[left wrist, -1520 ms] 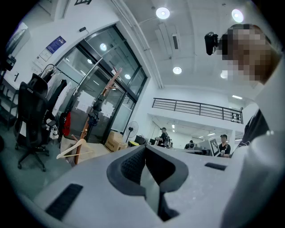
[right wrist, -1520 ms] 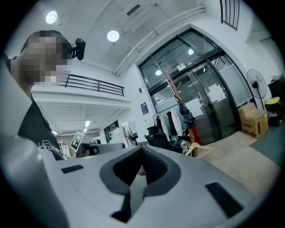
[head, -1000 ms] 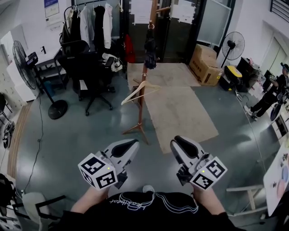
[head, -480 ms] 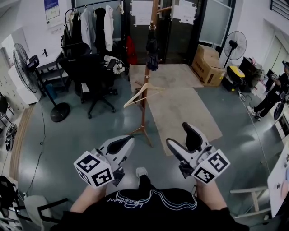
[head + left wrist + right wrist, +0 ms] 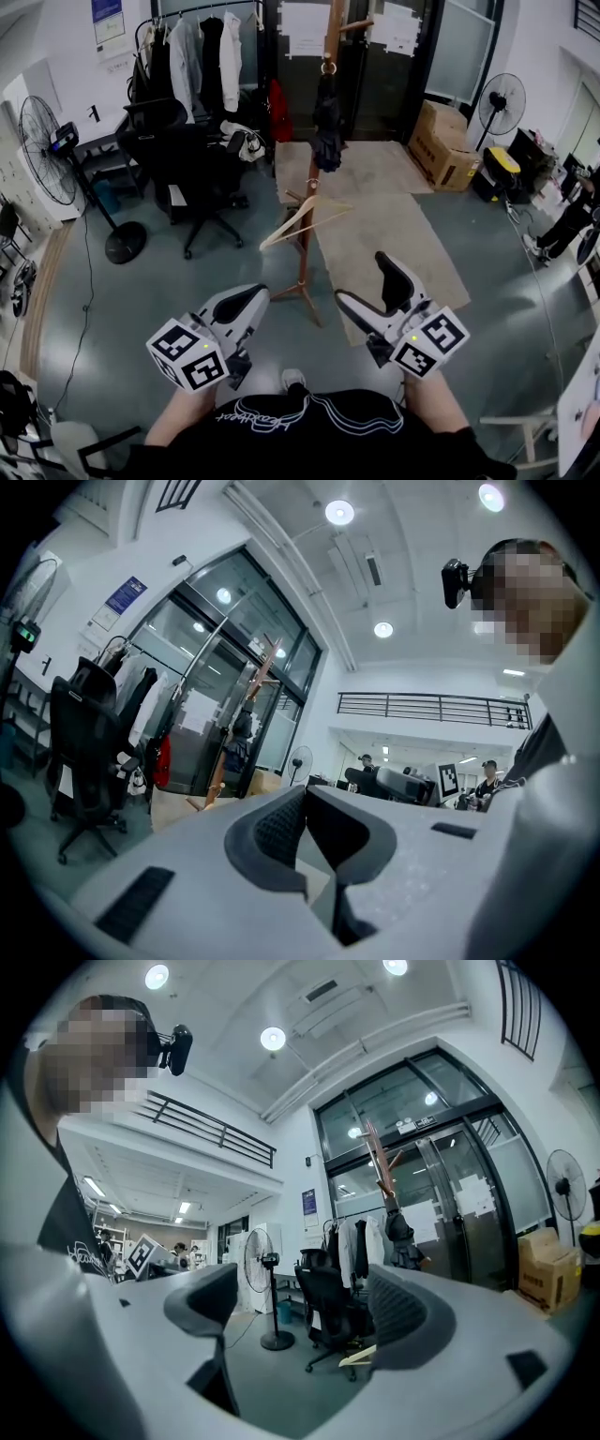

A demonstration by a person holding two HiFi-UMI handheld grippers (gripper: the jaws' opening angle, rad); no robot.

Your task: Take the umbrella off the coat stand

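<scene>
Open floor (image 5: 234, 272) ahead up to coat stand (image 5: 306, 248); wooden hanger (image 5: 284, 222) jutting sideways off its pole; office chair (image 5: 192, 164) crowding left; free over mat (image 5: 394, 244) at right.

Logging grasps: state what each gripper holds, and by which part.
Nothing is held. Left gripper: tongs shut, empty. Right gripper: tongs opening, empty. The umbrella hangs on the coat stand.

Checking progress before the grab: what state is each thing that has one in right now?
umbrella: folded, hanging on the coat stand, untouched.
wooden hanger: bare, hanging lower on the stand.
left gripper: jaws together, empty.
right gripper: jaws opening, nothing between them.
</scene>
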